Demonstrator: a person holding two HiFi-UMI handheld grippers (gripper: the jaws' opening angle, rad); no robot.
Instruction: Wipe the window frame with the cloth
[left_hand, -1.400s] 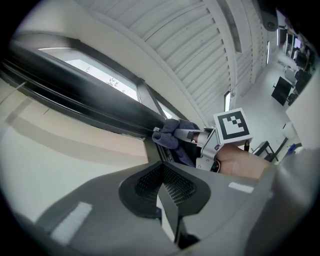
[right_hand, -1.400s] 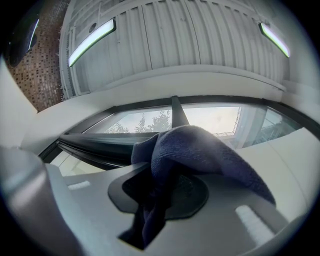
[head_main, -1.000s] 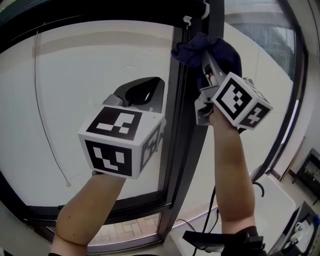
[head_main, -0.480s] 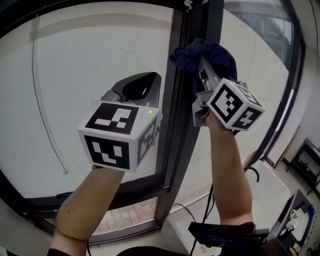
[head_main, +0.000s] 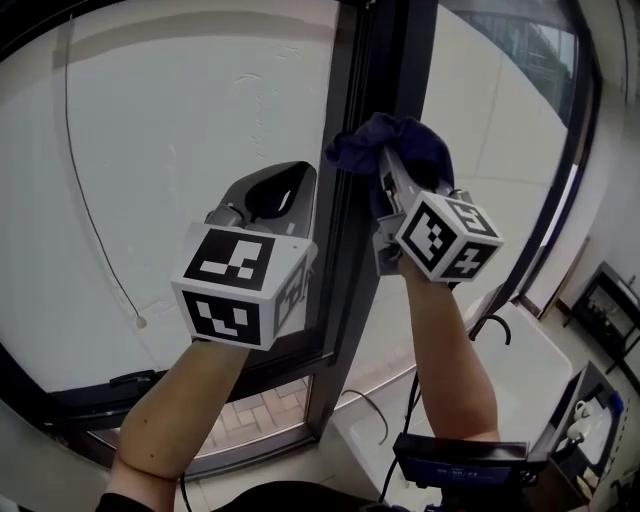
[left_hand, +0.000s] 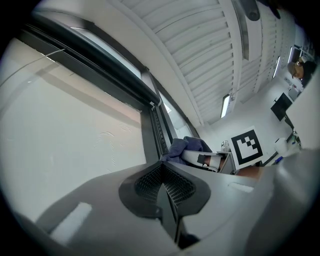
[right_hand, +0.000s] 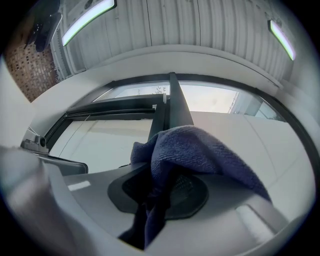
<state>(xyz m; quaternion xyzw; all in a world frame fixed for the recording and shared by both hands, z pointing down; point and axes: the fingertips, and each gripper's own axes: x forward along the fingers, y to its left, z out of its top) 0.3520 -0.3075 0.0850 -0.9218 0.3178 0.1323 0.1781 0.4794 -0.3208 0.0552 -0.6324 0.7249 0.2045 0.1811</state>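
A dark blue cloth (head_main: 395, 150) is bunched against the dark vertical window frame (head_main: 362, 240) at mid height. My right gripper (head_main: 385, 168) is shut on the cloth, which drapes over its jaws (right_hand: 185, 155). My left gripper (head_main: 275, 190) hangs just left of the frame, in front of the white pane, jaws shut with nothing between them (left_hand: 164, 182). In the left gripper view the blue cloth (left_hand: 185, 148) and the right gripper's marker cube (left_hand: 246, 146) show beside the frame (left_hand: 152, 132).
A thin cord (head_main: 90, 200) hangs down the left pane with a small knob at its end. A lower frame rail (head_main: 250, 370) runs under the pane. A white tub (head_main: 520, 370) and cables lie low on the right.
My right gripper has slid the cloth down the vertical frame. The left gripper stayed close beside the frame, shifting slightly right.
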